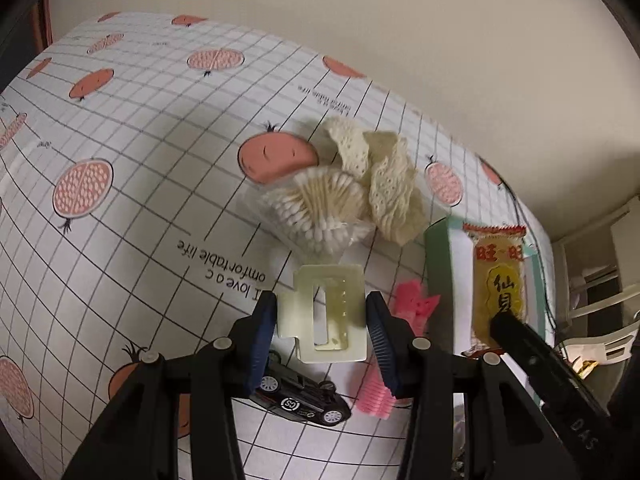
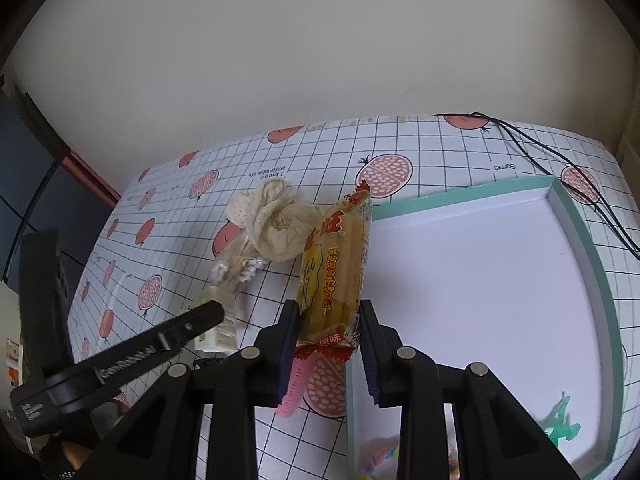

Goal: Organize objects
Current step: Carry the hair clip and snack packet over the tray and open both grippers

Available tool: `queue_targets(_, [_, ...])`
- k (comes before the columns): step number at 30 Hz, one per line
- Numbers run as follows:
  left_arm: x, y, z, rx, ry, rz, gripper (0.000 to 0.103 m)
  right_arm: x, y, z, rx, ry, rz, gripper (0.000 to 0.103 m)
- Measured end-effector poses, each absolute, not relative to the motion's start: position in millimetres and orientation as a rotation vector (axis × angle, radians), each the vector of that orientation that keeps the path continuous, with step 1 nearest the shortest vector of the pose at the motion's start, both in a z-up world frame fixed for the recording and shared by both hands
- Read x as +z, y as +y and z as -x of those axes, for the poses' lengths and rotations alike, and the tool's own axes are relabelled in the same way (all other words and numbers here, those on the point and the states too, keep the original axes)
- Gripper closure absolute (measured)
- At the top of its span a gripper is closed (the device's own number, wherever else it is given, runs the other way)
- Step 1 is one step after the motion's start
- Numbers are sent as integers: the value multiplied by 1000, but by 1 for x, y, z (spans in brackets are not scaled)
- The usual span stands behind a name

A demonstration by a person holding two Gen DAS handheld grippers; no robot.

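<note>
Sorting seems partway through, judged from how things lie: both tools are loaded and the box (image 2: 576, 264) holds only a little. The left tool (image 1: 322, 322) pinches a cream hair clip (image 1: 326, 312) between its blue pads, lifted clear of the tabletop (image 1: 120, 240). The right tool (image 2: 328, 340) pinches a yellow snack packet (image 2: 332, 272) by its lower end, upright, over the box's left edge or just beside it; which one I cannot tell. The box, white inside with a teal rim, sits at the right of the tabletop. In it: a small green figure (image 2: 560, 424) near the front corner, plus blurred colourful bits at the front wall, too smeared to name. Most of its floor is bare. Left out on the tabletop: a bag of cotton swabs (image 1: 316, 208) touching a crumpled cream lace cloth (image 1: 384, 184), a pink comb (image 1: 380, 392) and a pink ruffled piece (image 1: 416, 304) just beside the box, and a black toy car (image 1: 304, 396) under the left tool. Estimate: two items mid-carry, at least five pieces yet to be boxed, assuming the box is the destination. A black cable (image 2: 560, 160) trails across the far right corner.
</note>
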State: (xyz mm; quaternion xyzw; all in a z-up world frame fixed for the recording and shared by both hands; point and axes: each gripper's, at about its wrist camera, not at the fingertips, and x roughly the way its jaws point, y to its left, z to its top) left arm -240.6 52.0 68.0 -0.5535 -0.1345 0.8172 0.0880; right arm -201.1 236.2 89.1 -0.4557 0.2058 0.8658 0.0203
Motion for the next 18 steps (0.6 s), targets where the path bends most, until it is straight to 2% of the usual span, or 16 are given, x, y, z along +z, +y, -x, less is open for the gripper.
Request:
queue_targets(5, [81, 61, 229, 2427, -415, 1602, 56, 92, 250, 195, 2672, 666, 1383, 72])
queue_targets(8, [71, 71, 248, 2410, -408, 1586, 56, 93, 261, 192, 2654, 684, 1362, 72])
queue_targets(18, [70, 132, 230, 2312, -336, 1529, 56, 83, 318, 172, 2522, 717, 1336, 72])
